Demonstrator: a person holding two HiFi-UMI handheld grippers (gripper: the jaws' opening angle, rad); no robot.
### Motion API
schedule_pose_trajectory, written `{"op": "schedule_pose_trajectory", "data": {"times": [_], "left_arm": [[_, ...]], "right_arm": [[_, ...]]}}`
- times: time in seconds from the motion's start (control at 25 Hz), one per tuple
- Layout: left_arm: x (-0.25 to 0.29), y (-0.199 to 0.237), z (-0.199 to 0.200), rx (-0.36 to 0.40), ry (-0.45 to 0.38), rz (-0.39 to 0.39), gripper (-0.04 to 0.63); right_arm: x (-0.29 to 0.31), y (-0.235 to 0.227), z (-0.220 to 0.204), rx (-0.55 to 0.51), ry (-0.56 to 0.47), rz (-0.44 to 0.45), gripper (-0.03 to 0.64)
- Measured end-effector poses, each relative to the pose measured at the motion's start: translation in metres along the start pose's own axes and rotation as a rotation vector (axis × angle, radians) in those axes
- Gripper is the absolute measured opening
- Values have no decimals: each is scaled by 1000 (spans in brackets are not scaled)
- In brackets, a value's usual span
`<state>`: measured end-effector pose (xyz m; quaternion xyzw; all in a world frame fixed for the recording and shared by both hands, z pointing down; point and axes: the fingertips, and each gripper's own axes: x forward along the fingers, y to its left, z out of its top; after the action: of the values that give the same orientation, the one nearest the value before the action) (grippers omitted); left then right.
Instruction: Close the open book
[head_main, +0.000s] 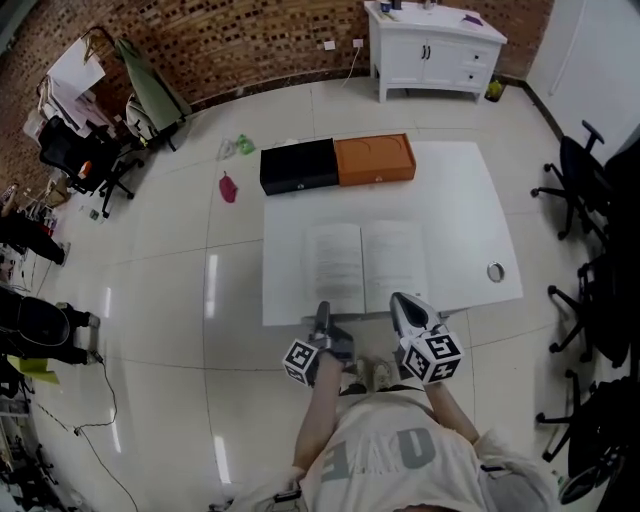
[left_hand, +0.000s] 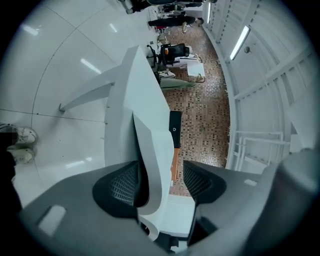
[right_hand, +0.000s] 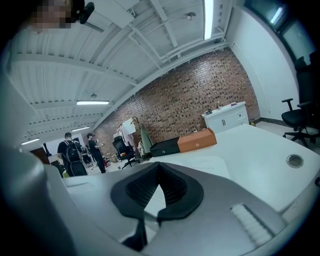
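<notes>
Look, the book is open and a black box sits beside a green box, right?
No. Beside the black box sits an orange box, not a green one; the head view shows it. The book is open.

At the table's (head_main: 470, 200) near edge the left gripper (head_main: 322, 314) lies rolled on its side, jaws spread wide; the right gripper (head_main: 402, 302) beside it points nearly level, jaws together.

Bright strip lights (right_hand: 207, 20), floor (head_main: 211, 285) glare, possibly soft edges.
</notes>
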<state>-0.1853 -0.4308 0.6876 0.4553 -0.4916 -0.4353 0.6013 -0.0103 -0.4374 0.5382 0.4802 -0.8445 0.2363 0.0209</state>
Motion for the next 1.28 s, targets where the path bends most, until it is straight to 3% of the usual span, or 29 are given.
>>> {"op": "schedule_pose_trajectory", "data": {"times": [0.32,0.4,0.44,0.56,0.68,0.76,1.0,1.12,1.28], "left_arm": [[18,-2,9,61,-7,-2,265],[18,1,10,126,-17,25,177],[17,2,10,179,-29,34,141],[12,-12,4,393,-81,31,129],[7,-46,-17,744,-77,-33,117],[7,-65,-34,922,-37,-84,117],[11,-93,-96,1226,90,-193,103],[20,-90,-128,1278,169,-215,89],[41,-64,-176,1305,313,-157,109]], "right_arm": [[-12,-13,4,-1,-18,-57,5],[-13,-15,4,-2,-18,-64,5],[-14,-16,3,-2,-17,-68,5],[-16,-18,3,-6,-16,-74,5],[-20,-20,1,-7,-20,-81,5],[-22,-20,0,-7,-23,-87,5],[-36,-27,-5,6,-32,-117,5],[-46,-35,-5,17,-41,-149,5],[-64,-47,-6,34,-56,-211,5]]}}
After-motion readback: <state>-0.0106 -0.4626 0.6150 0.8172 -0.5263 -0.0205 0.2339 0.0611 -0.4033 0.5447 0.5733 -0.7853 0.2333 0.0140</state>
